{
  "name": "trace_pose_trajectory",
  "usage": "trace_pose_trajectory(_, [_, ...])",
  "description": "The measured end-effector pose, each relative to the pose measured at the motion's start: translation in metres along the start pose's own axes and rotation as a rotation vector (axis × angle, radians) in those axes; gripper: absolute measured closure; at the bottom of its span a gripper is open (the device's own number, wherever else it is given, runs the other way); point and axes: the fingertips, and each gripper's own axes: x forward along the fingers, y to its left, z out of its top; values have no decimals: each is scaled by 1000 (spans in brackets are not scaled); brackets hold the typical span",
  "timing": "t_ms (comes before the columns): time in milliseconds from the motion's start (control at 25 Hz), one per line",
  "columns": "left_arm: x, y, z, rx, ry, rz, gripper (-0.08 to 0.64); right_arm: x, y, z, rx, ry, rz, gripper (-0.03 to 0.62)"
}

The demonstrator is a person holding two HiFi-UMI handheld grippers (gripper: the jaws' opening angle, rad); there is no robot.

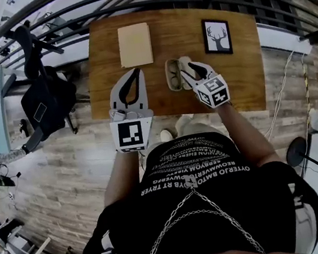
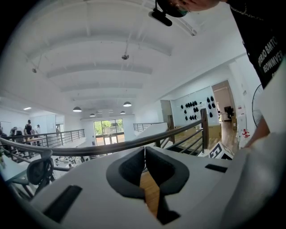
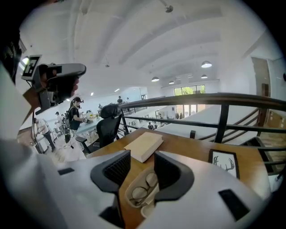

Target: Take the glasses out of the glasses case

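**Glasses sit in the open case, right tongs just over them**

A brown wooden counter (image 1: pixel 175 26) holds three things. A pale book (image 1: pixel 135 45) lies near the far edge. A picture of a deer (image 1: pixel 217 36) in a black frame lies to the right of the book. The glasses case (image 1: pixel 173 77) lies nearer the person, in the middle.

The case is open. The glasses (image 3: pixel 140 192) lie inside it, and you can see two round lenses.

The right tongs (image 1: pixel 189 63) are spread wide and hold nothing. They hang right at the case, on its right side. In the right gripper view, the case with the glasses shows in the gap between the two jaws, low down. The tongs may be touching the rim of the case, but it is hard to be sure.

The left tongs (image 1: pixel 136 71) are pressed together at the tips, with nothing in them. They are over the counter, just to the left of the case and in front of the book. They are apart from the case.
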Motion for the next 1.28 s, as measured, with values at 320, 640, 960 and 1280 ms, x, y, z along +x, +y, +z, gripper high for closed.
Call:
trace_pose_trajectory(320, [1, 2, -5, 2, 8, -6, 531, 33, -14, -42, 107, 100, 9, 426])
trace_pose_trajectory(640, [1, 1, -10, -4, 25, 0, 531, 54, -20, -79, 188, 206, 14, 423])
trace_pose_trajectory(960, [-4, 7, -14, -10, 34, 23, 531, 76, -20, -100, 240, 277, 50, 423])
trace_pose_trajectory(1280, [-7, 10, -26, -17, 65, 29, 531, 92, -26, -114, 240, 371, 25, 420])
